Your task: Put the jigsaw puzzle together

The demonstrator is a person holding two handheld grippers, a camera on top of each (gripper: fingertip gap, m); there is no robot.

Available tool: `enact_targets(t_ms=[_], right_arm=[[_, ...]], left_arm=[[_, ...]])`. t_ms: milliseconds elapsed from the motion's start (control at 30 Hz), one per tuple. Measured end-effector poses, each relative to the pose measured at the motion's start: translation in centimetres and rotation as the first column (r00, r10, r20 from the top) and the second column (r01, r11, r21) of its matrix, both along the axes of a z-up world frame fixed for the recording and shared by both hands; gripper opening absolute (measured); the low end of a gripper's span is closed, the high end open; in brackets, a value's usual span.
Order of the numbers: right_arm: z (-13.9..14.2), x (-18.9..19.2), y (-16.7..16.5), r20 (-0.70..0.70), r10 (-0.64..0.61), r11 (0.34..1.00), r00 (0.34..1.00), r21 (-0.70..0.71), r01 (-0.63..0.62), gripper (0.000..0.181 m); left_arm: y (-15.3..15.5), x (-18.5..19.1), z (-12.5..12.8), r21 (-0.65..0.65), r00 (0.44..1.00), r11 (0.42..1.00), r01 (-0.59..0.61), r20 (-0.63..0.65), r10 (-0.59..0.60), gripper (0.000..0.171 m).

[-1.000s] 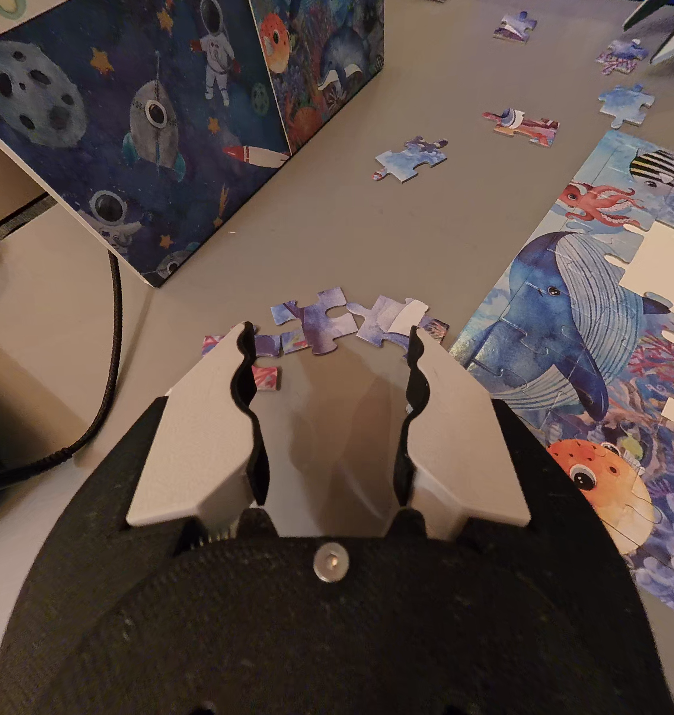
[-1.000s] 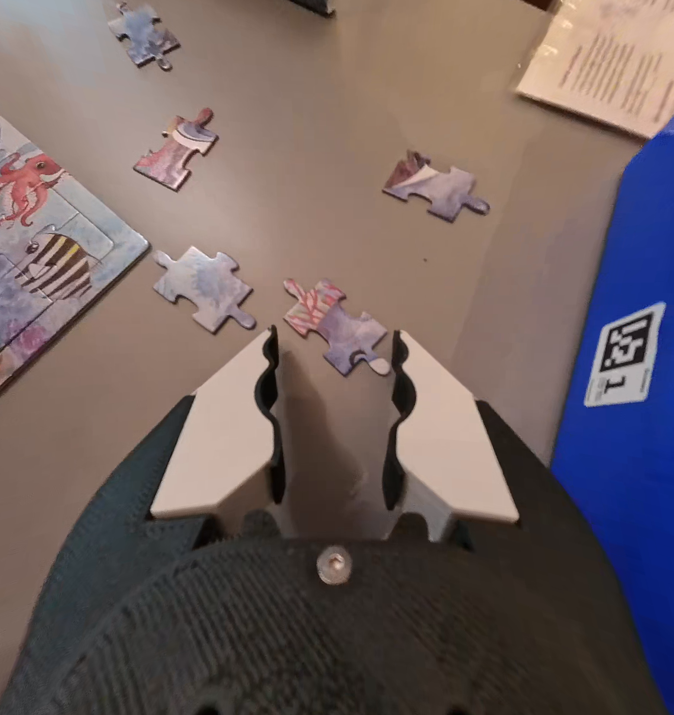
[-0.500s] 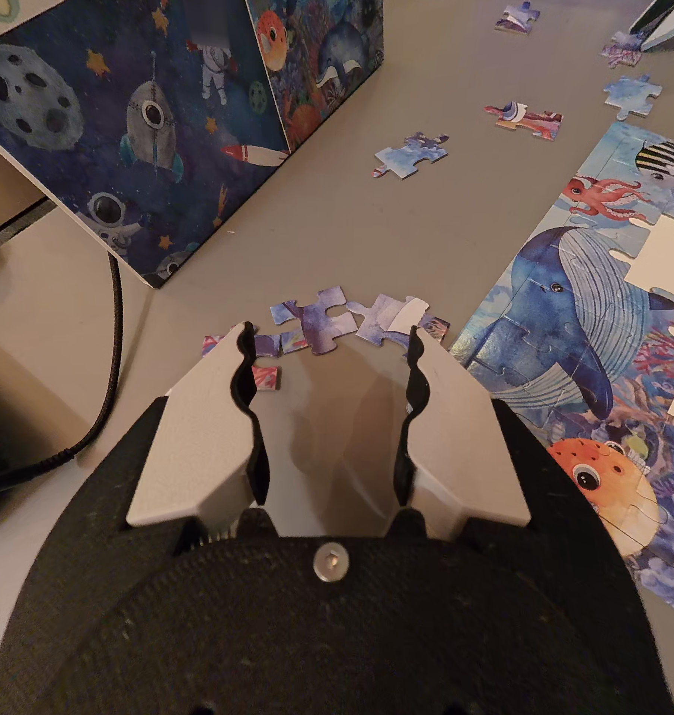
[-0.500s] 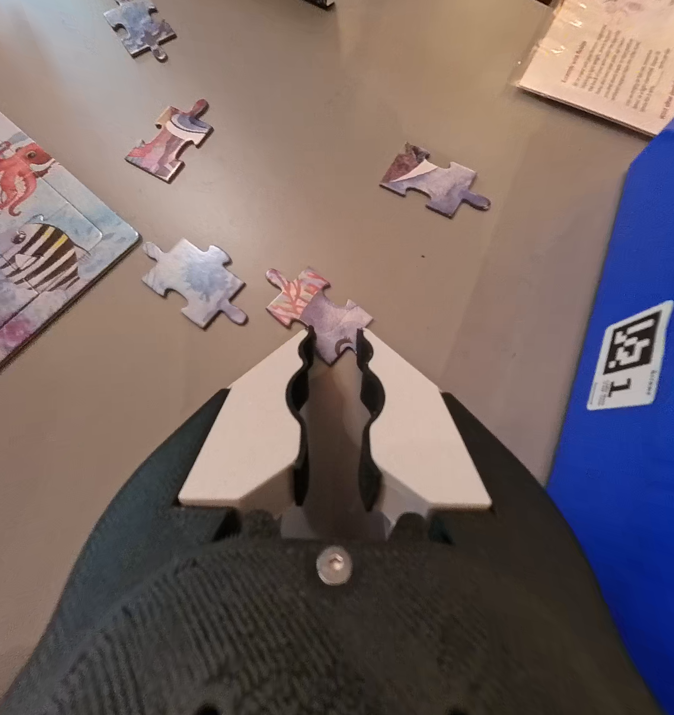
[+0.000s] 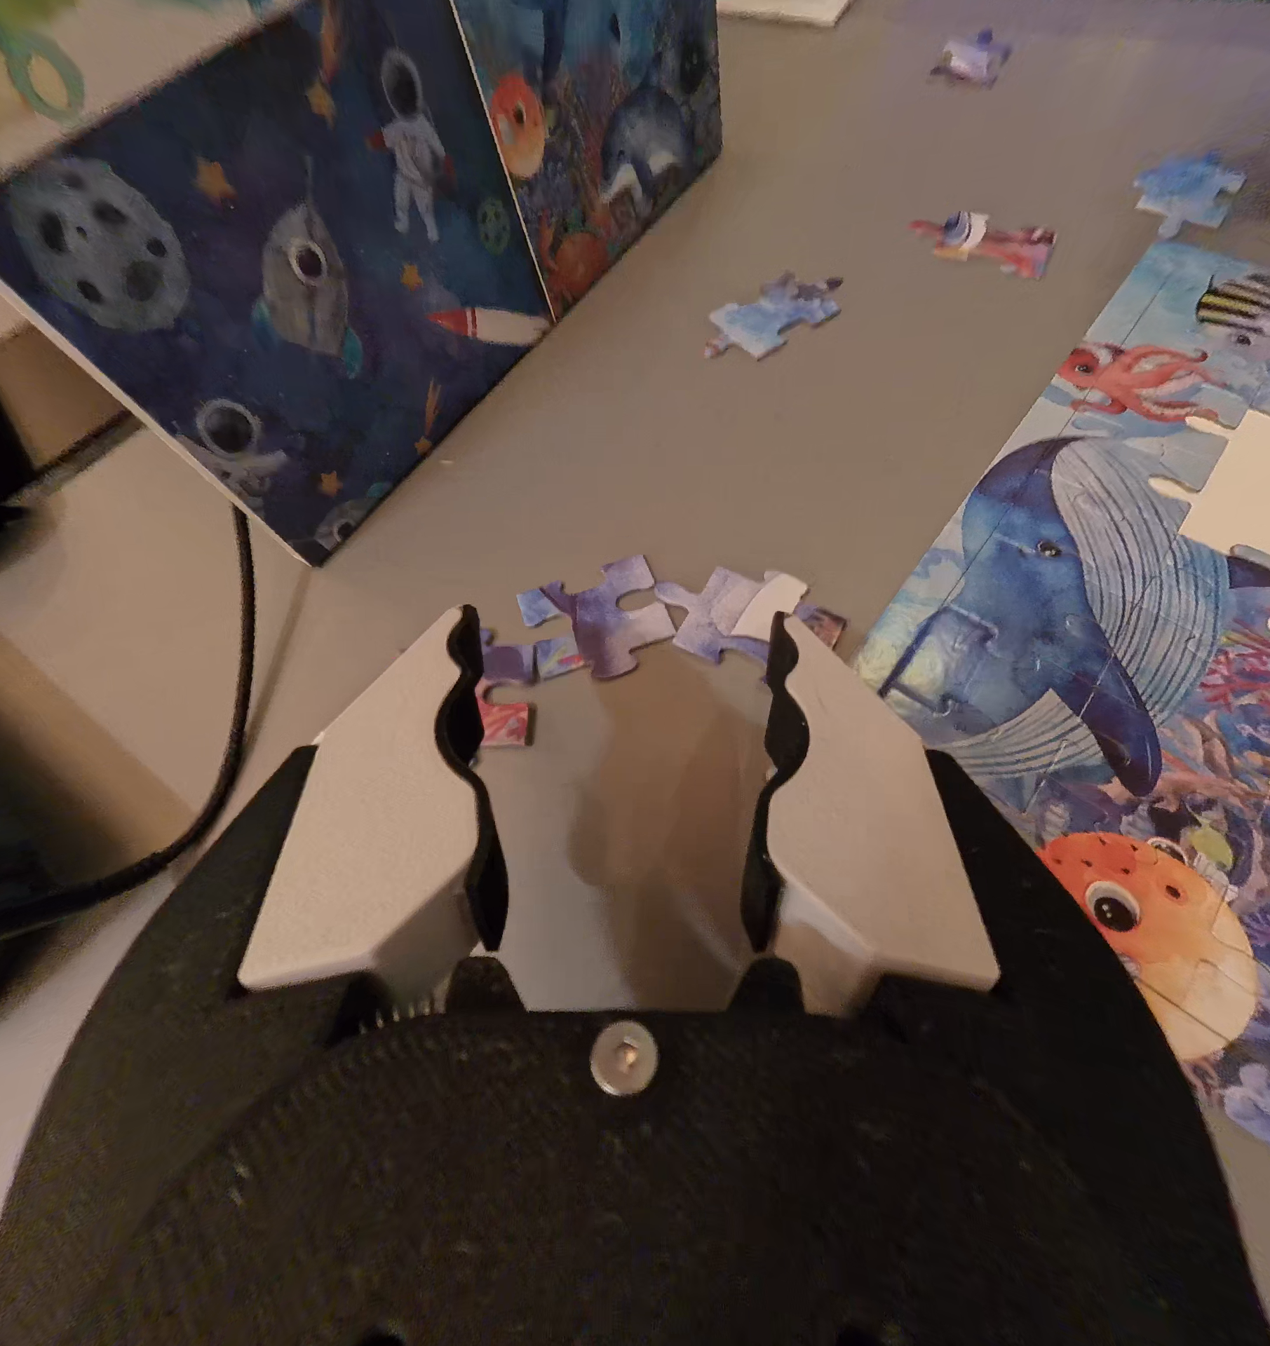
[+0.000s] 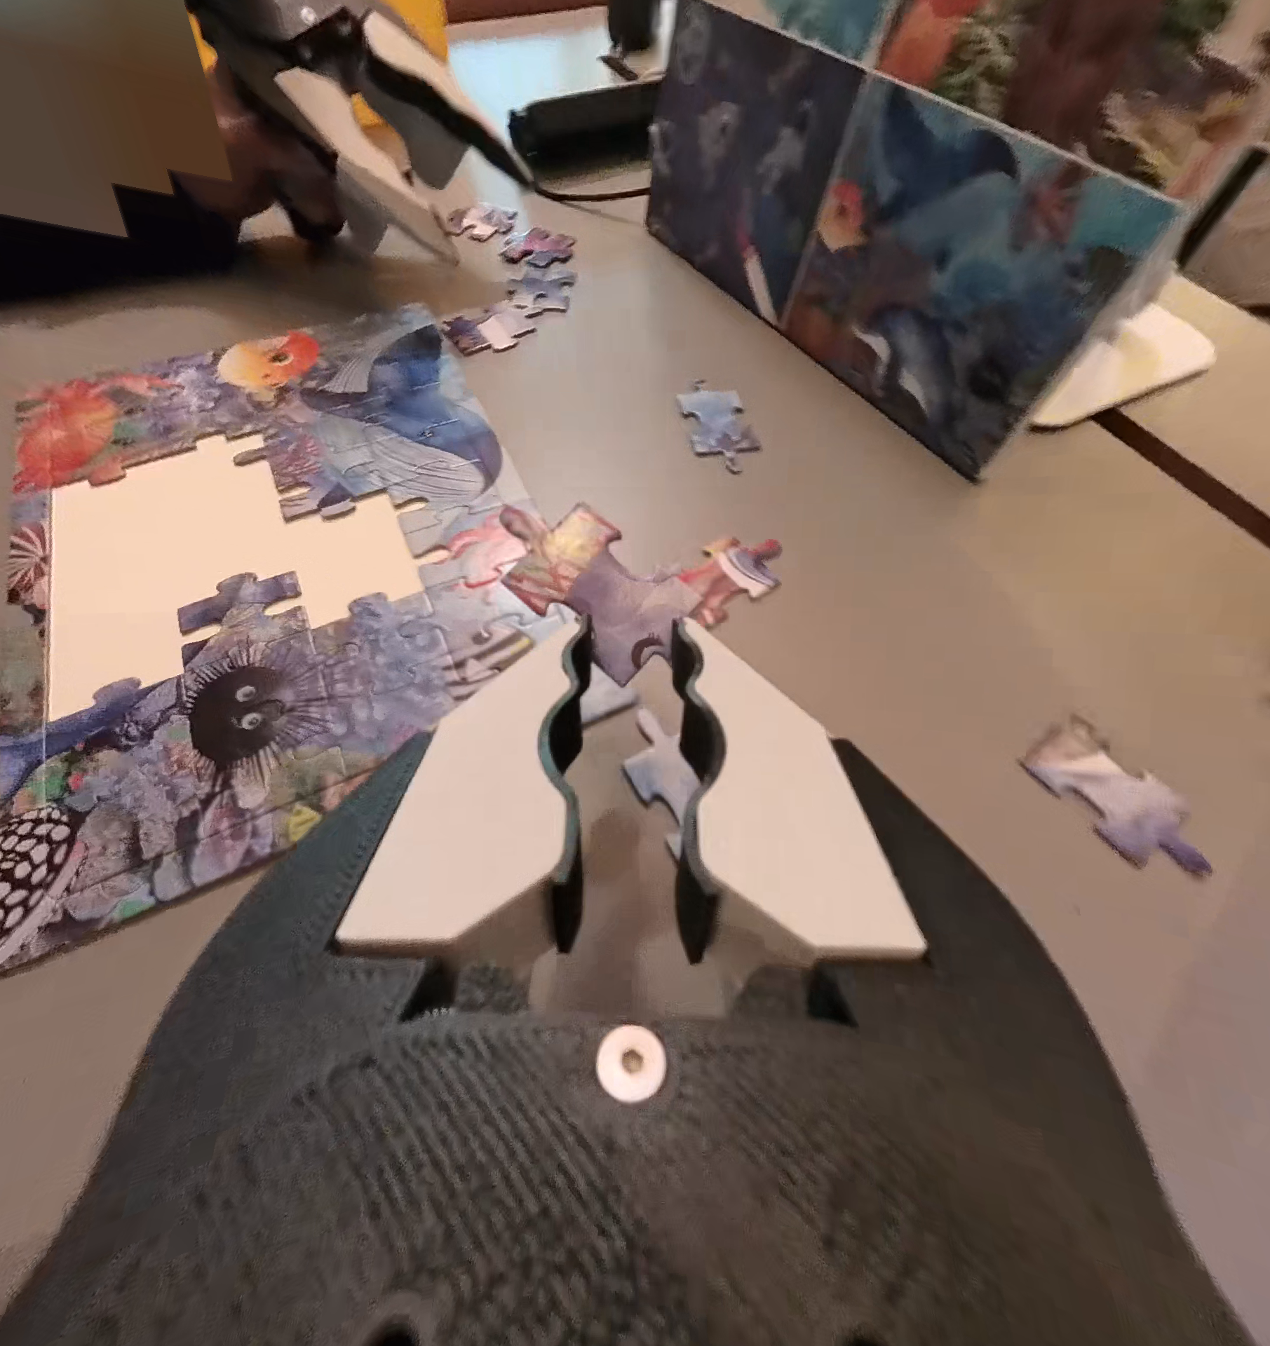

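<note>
Left wrist view: my left hand-held gripper (image 5: 621, 626) is spread and empty above the worktop (image 5: 799, 466), loose pieces (image 5: 594, 619) just ahead, the assembled whale section (image 5: 1098, 583) to its right.

Right wrist view: my right hand-held gripper (image 6: 630, 637) pinches a purple-and-coral piece (image 6: 602, 583) beside the jigsaw puzzle (image 6: 267, 699). I judge the border mostly done; the white gap (image 6: 202, 553) and several scattered pieces remain.
</note>
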State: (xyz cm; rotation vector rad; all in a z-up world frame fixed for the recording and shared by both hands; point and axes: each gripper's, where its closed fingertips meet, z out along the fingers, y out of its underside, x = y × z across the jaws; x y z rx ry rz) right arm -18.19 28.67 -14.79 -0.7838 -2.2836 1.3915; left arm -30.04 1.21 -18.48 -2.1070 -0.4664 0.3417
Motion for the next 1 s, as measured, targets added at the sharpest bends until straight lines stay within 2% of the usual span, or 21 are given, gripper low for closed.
enact_targets(t_ms=[133, 267, 333, 400, 467, 567, 700, 1000], right_arm=[[0.2, 1.0, -3.8, -0.034, 0.111, 0.994, 0.993, 0.029, -0.11, 0.02], [0.1, 2.6, -7.0, -0.037, 0.23, 0.973, 0.972, 0.039, -0.229, 0.02], [-0.1, 3.6, -8.4, -0.029, 0.289, 0.957, 0.957, 0.044, -0.288, 0.02], [-0.3, 4.8, -9.6, -0.007, 0.35, 0.936, 0.937, 0.044, -0.349, 0.02], [-0.8, 5.5, -10.4, 0.031, 0.382, 0.923, 0.924, 0.047, -0.383, 0.02], [-1.7, 6.2, -11.1, 0.061, 0.415, 0.906, 0.908, 0.06, -0.418, 0.02], [-2.3, 6.7, -11.7, 0.09, 0.44, 0.893, 0.893, 0.058, -0.446, 0.02], [-2.6, 7.0, -12.1, 0.1, 0.457, 0.884, 0.884, 0.06, -0.464, 0.02]], left_arm=[[0.7, 1.2, 3.7, 0.094, 0.997, 0.995, 0.014, -0.079, -0.007, 0.073], [3.8, 5.0, 6.5, 0.21, 0.99, 0.972, 0.107, -0.109, -0.085, 0.064], [6.4, 8.3, 6.2, 0.262, 0.981, 0.946, 0.192, -0.013, -0.195, 0.06], [9.0, 12.5, 5.3, 0.301, 0.924, 0.899, 0.318, 0.113, -0.365, 0.059], [10.5, 16.1, 4.9, 0.29, 0.86, 0.841, 0.457, 0.097, -0.501, 0.054], [11.3, 18.3, 3.3, 0.163, 0.824, 0.814, 0.558, 0.011, -0.567, 0.051], [11.2, 20.2, 2.2, 0.164, 0.756, 0.761, 0.627, 0.104, -0.646, 0.052], [10.8, 19.7, 2.2, 0.214, 0.754, 0.763, 0.609, 0.142, -0.642, 0.047]])
